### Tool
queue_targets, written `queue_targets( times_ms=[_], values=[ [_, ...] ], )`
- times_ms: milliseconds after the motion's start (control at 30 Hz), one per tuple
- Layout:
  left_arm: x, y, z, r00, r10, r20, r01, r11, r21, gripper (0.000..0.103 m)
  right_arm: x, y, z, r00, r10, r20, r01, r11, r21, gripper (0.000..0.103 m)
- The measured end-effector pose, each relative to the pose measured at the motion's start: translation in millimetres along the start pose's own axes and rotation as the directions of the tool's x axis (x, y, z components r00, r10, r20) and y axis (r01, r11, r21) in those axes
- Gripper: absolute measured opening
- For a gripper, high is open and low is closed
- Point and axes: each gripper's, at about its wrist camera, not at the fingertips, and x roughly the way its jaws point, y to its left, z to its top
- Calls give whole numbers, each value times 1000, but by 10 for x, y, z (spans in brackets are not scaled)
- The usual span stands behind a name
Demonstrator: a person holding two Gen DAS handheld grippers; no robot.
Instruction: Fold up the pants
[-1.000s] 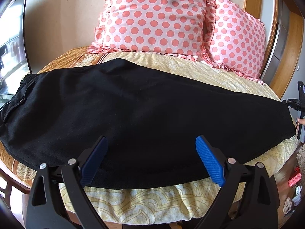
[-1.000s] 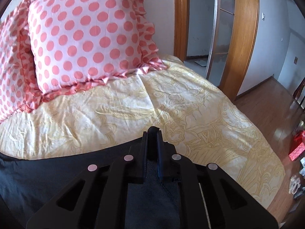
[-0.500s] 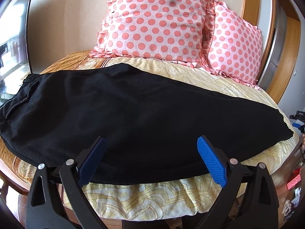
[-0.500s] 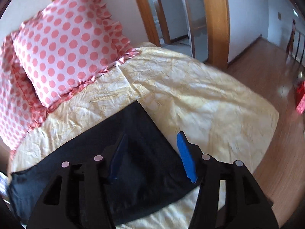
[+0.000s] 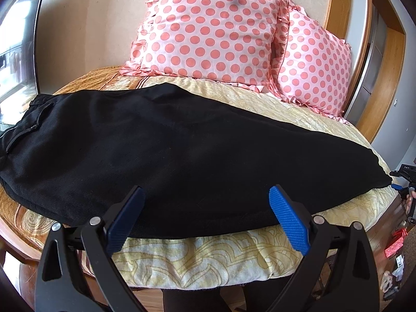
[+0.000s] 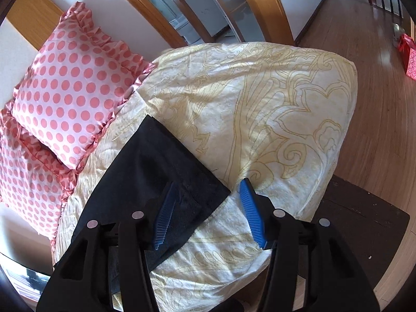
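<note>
Black pants [image 5: 169,156] lie flat across the bed, legs stacked, waistband at the left and hem at the right. My left gripper [image 5: 205,218] is open and empty, hovering over the pants' near edge around the middle. In the right wrist view the hem end of the pants [image 6: 156,171] lies on the yellow bedspread [image 6: 273,109]. My right gripper [image 6: 208,213] is open and empty just above the hem's near corner, with the corner between its blue pads. The right gripper also shows at the far right of the left wrist view [image 5: 404,182].
Two pink polka-dot pillows [image 5: 208,31] [image 6: 72,88] stand against the headboard behind the pants. The bed's front edge [image 5: 208,265] drops off just under my left gripper. A dark bench [image 6: 364,223] and wooden floor [image 6: 377,104] lie beyond the foot corner.
My right gripper let go of the pants hem, opened and pulled back and up. The hem now lies flat on the bed. My left gripper drew back slightly, still open.
</note>
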Motion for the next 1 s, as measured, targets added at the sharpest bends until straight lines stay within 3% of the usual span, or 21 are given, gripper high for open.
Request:
queue_targets(
  times_ms=[100, 433, 533, 667, 767, 867, 1000],
  values=[
    [-12, 32, -8, 1000, 7, -2, -7, 1000, -7, 97, 38, -39, -54, 996, 79, -42, -77, 996, 46, 37],
    [-52, 112, 29, 1000, 28, 12, -27, 999, -32, 97, 68, -124, -60, 986, 165, -36, -159, 979, 131, 37],
    [-66, 133, 34, 999, 32, 16, -31, 999, -37, 97, 121, -120, -86, 973, 223, -52, -212, 963, 169, 37],
    [-75, 168, 39, 999, 34, 18, -33, 998, -48, 97, 149, -37, -82, 981, 195, -26, -190, 973, 130, 18],
    [-121, 208, 39, 999, 44, 31, -43, 998, -51, 97, 57, 129, -90, 974, 227, 22, -228, 971, 71, 17],
    [-176, 293, 46, 997, 62, 50, -59, 996, -66, 98, -78, 431, -98, 956, 289, 46, -289, 957, -18, 16],
    [-222, 422, 57, 995, 75, 63, -68, 992, -110, 99, -244, 1026, -199, 919, 394, 23, -388, 911, -141, 16]
  ],
)
